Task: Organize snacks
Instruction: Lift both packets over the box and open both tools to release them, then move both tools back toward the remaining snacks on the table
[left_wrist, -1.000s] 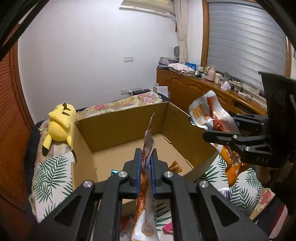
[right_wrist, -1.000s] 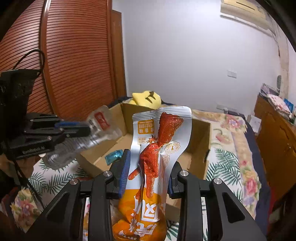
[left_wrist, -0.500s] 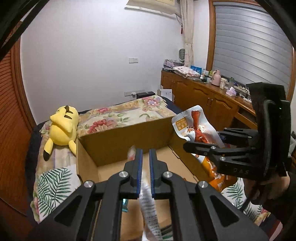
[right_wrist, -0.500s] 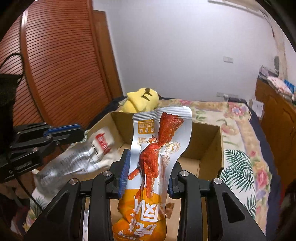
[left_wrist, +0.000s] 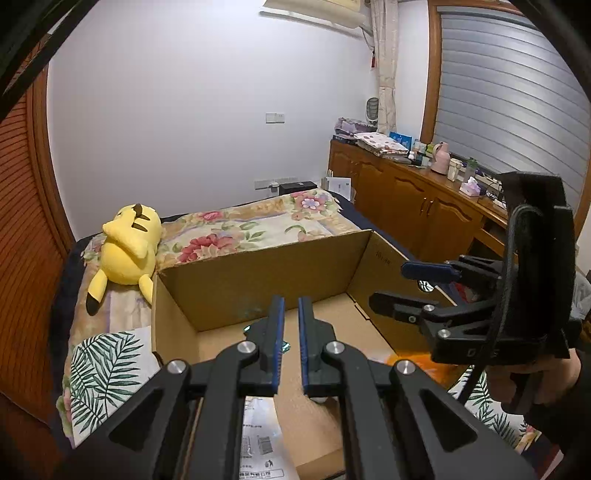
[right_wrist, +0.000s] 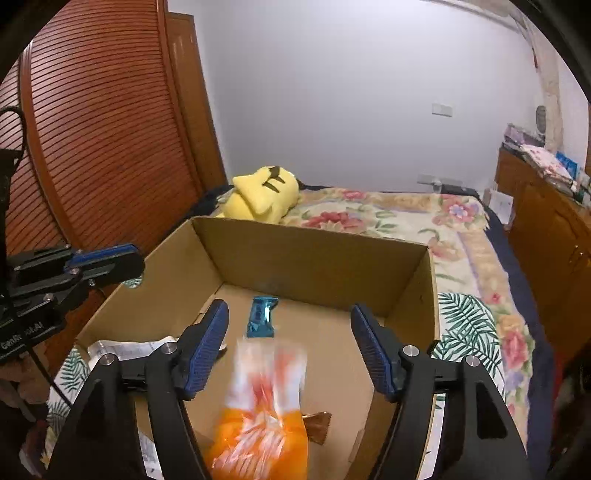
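below, an open brown cardboard box (right_wrist: 321, 258) is seen resting on a bed spread with a floral and palm-leaf quilt (right_wrist: 469, 325). the right gripper (right_wrist: 290, 343) is held above the box with its blue-padded jaws spread wide, having just been opening; an orange and white snack packet (right_wrist: 264, 424), blurred, is seen loose between and below the jaws, untouched by the pads. the left gripper (left_wrist: 288, 328) is shown with its jaws pressed nearly together, nothing pinched between them. inside the box, a small blue foil wrapper (right_wrist: 260, 319), a clear printed plastic packet (left_wrist: 258, 439) and a small brown packet (right_wrist: 317, 430) are seen. a yellow plush toy (left_wrist: 127, 251) is lying beyond the box.
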